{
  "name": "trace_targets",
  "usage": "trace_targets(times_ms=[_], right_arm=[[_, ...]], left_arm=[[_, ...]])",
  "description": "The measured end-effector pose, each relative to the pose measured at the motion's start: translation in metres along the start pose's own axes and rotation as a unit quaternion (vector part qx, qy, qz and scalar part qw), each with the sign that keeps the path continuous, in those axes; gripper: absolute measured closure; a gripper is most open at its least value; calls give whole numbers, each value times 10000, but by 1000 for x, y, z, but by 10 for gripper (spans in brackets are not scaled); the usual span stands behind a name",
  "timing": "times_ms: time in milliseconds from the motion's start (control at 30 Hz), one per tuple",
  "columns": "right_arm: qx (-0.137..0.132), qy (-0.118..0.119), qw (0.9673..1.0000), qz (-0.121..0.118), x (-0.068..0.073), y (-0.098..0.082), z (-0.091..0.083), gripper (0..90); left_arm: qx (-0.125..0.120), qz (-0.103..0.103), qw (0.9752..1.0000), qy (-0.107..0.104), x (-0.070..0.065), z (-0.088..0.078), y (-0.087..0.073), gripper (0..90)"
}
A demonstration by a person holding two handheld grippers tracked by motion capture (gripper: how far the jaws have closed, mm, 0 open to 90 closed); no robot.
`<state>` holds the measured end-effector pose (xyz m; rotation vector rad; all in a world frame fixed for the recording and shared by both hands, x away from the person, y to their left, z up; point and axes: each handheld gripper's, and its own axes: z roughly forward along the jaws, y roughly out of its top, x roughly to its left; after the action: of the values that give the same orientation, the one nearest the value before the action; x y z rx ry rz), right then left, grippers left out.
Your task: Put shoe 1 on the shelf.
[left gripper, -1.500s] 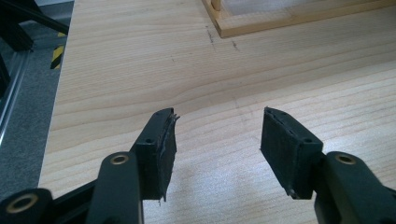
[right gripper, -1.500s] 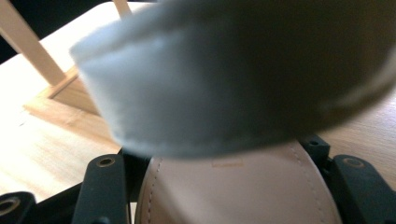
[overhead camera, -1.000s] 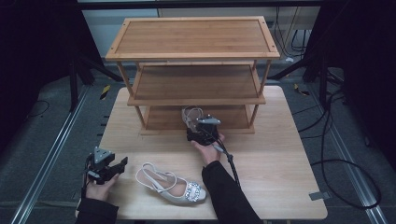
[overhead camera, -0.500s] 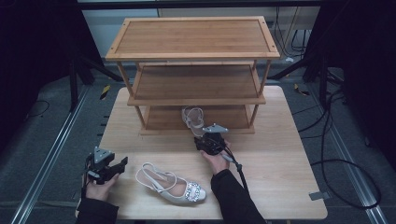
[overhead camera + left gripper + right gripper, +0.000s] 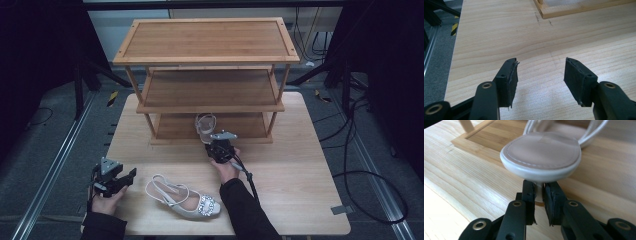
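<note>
**A:** Black rubber pads on the right gripper [image 5: 539, 195] are pinched on the thin heel of a pale sandal [image 5: 541, 155], right under the heel seat. You can see the stem squeezed between the two jaws in the right gripper view. So that one's clamped on the shoe, no question.

**B:** And where's the shoe sitting? Looks like it's at the front edge of the bottom shelf of the wooden rack [image 5: 205, 55], toe pointing in, heel sticking out toward the person.

**A:** Yep. My guess is the job is racking the pair, and this one's basically placed but not let go yet.

**B:** What about the left gripper [image 5: 540, 75]?

**A:** Jaws spread wide with nothing between them, just bare table [image 5: 499, 37] underneath. In the high view it's parked near the front left corner.

**B:** Second sandal [image 5: 182, 196] is lying on its side on the table, between the two hands, the sparkly toe trim facing the front edge. Nobody's touching it.

**A:** So roughly halfway I'd say: one shoe at the shelf pending release, one left to pick up. Upper two shelves are empty.
</note>
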<state>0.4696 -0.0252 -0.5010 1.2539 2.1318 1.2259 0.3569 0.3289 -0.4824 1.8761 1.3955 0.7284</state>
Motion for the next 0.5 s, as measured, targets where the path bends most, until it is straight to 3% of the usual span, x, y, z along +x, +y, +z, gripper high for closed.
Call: trace_targets(times_ms=[267,500], right_arm=[[-26,189,9998,-66,15,23,16,782],[-25,83,9999,-75,11,30,33,782]], left_arm=[[15,17,10000,-6,0,0,0,431],[4,-5,10000,-15,1,-1,-1,434]])
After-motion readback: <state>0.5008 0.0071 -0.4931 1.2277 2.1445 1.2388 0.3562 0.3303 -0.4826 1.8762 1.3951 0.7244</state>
